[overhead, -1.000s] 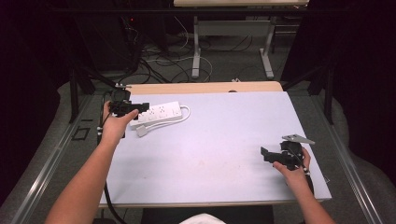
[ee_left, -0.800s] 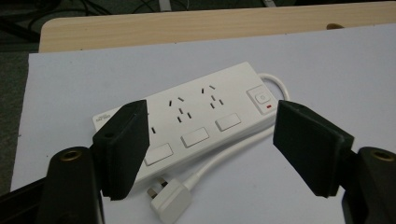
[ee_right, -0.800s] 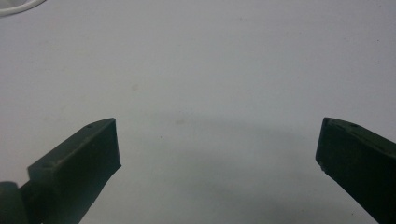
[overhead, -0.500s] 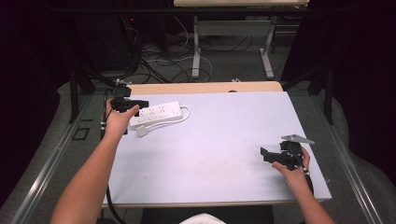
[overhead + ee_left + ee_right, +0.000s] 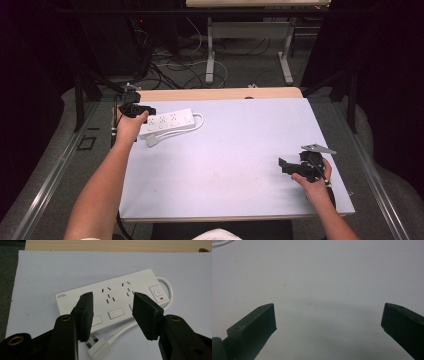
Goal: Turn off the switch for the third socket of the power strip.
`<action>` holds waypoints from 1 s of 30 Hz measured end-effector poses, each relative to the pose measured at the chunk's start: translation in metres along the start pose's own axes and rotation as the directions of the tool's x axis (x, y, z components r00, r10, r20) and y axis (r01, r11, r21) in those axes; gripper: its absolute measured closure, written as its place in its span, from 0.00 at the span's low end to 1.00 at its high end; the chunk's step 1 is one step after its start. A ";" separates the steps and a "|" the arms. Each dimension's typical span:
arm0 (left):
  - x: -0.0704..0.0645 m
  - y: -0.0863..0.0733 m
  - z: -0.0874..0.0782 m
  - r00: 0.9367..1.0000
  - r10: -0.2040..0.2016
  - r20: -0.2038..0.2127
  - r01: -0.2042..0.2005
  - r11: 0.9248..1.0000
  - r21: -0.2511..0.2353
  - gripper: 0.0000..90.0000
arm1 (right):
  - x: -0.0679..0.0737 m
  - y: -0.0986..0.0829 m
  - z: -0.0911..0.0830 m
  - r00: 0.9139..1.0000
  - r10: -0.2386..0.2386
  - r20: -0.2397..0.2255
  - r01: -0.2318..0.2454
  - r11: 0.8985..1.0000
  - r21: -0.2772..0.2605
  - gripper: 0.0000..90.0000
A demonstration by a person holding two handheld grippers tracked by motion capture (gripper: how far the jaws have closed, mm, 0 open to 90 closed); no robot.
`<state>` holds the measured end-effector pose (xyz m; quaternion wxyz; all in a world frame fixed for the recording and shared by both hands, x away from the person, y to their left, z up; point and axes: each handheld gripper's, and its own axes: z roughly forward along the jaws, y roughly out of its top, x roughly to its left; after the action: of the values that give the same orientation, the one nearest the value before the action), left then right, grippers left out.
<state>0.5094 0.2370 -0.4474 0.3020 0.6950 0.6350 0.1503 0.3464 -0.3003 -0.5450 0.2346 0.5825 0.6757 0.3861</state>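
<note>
Hovering over the white rectangular plastic power strip (image 5: 110, 302) at the table's (image 5: 235, 150) far left corner, the left gripper (image 5: 112, 312) is holding its fingers spread; the right gripper (image 5: 287, 166), well apart from the strip, is likewise spreading its fingers.

You'll find one small grey brand mark printed at the end of the white plastic power strip (image 5: 110, 301); its letters are too small to read. Its switch (image 5: 157, 292) bears a power symbol.
</note>
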 end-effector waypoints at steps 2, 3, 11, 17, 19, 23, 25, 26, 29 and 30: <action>0.001 0.001 0.001 1.000 -0.004 -0.005 0.004 1.000 0.023 0.61 | 0.000 0.000 0.000 1.000 0.000 0.000 0.000 1.000 0.001 0.00; 0.002 0.001 0.002 1.000 -0.006 -0.007 0.006 0.999 0.034 0.62 | 0.000 0.000 0.000 1.000 -0.001 -0.001 0.001 1.000 0.001 0.00; 0.007 0.002 0.011 0.999 -0.046 -0.024 0.047 0.996 0.077 0.69 | -0.001 0.000 0.001 1.000 -0.008 -0.002 0.008 1.000 0.001 0.00; 0.009 0.002 0.015 0.998 -0.060 -0.033 0.063 0.993 0.102 0.73 | -0.001 0.000 0.001 1.000 -0.011 -0.002 0.011 1.000 0.002 0.00; 0.010 0.002 0.017 0.996 -0.085 -0.026 0.087 0.990 0.108 0.74 | -0.001 0.000 0.001 1.000 -0.011 -0.003 0.011 1.000 0.003 0.00; 0.012 0.002 0.020 0.996 -0.093 -0.016 0.094 0.987 0.128 0.74 | 0.000 0.000 0.001 1.000 -0.004 -0.005 0.004 1.000 0.004 0.00; 0.012 0.002 0.021 0.995 -0.096 -0.021 0.098 0.986 0.135 0.74 | -0.001 0.000 0.001 1.000 -0.010 -0.004 0.010 1.000 0.003 0.00; 0.012 0.002 0.022 0.995 -0.099 -0.022 0.101 0.986 0.135 0.74 | 0.000 0.000 0.001 1.000 -0.001 -0.005 0.001 1.000 0.006 0.00; 0.013 0.002 0.024 0.994 -0.110 -0.026 0.112 0.984 0.135 0.74 | 0.000 0.000 0.002 1.000 0.000 -0.006 0.000 1.000 0.006 0.00; 0.014 0.001 0.025 0.993 -0.118 -0.030 0.121 0.983 0.140 0.74 | 0.000 0.000 0.002 1.000 -0.001 -0.006 0.001 1.000 0.006 0.00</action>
<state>0.5273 0.2446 -0.4681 0.2536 0.6736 0.6879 0.0937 0.3477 -0.3001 -0.5462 0.2312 0.5818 0.6777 0.3857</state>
